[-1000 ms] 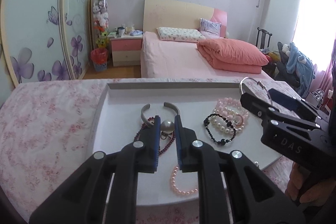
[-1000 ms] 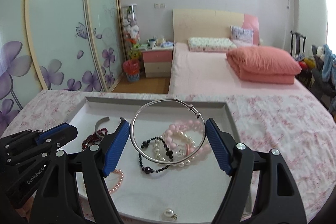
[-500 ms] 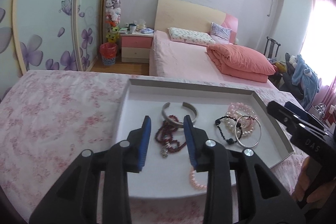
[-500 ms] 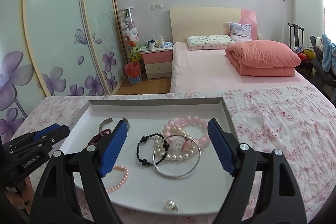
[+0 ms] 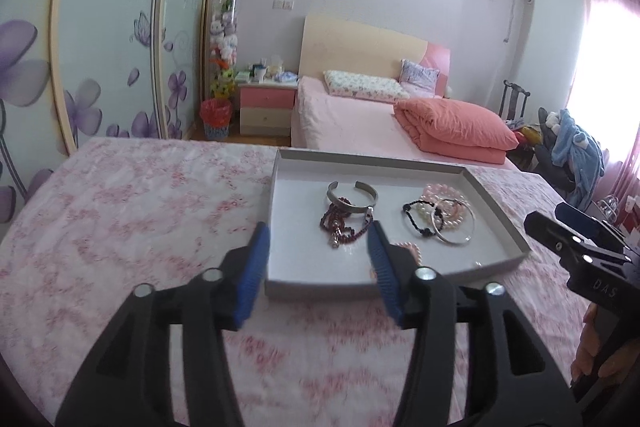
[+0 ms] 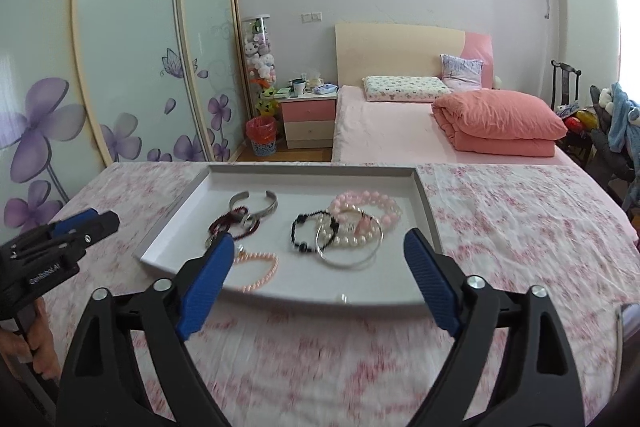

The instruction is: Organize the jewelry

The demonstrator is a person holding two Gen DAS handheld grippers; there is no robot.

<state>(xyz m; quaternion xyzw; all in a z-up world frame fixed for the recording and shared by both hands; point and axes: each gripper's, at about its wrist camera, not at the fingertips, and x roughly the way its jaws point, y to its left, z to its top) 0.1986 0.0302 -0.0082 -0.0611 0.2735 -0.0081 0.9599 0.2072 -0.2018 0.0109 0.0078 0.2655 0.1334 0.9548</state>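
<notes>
A shallow white tray (image 5: pixel 320 287) (image 6: pixel 426 211) lies on a pink floral cloth. In it are a silver cuff (image 5: pixel 352 197) (image 6: pixel 260 207), a dark red bead bracelet (image 5: pixel 340 227) (image 6: pixel 228 223), a black bead bracelet (image 5: pixel 420 221) (image 6: pixel 308 231), a silver bangle (image 5: pixel 456 229) (image 6: pixel 348 249) lying on a pearl bracelet (image 6: pixel 352 237), a pink bead bracelet (image 5: pixel 444 195) (image 6: pixel 368 207) and a thin pink pearl strand (image 6: pixel 260 267). My left gripper (image 5: pixel 318 231) (image 6: pixel 92 223) and right gripper (image 6: pixel 320 237) (image 5: pixel 568 227) hover near the tray's front edge. Both sets of jaws are opening, with nothing between them.
A small pearl piece (image 6: pixel 343 299) sits by the tray's front rim. The floral cloth (image 5: pixel 140 227) spreads wide to the left and right of the tray. Behind are a pink bed (image 6: pixel 400 131), a bedside cabinet (image 6: pixel 308 119) and sliding wardrobe doors (image 6: pixel 140 47).
The silver bangle left my right gripper and now lies in the tray over the pearl bracelet. Both grippers drew back from the tray and their jaws spread wider.
</notes>
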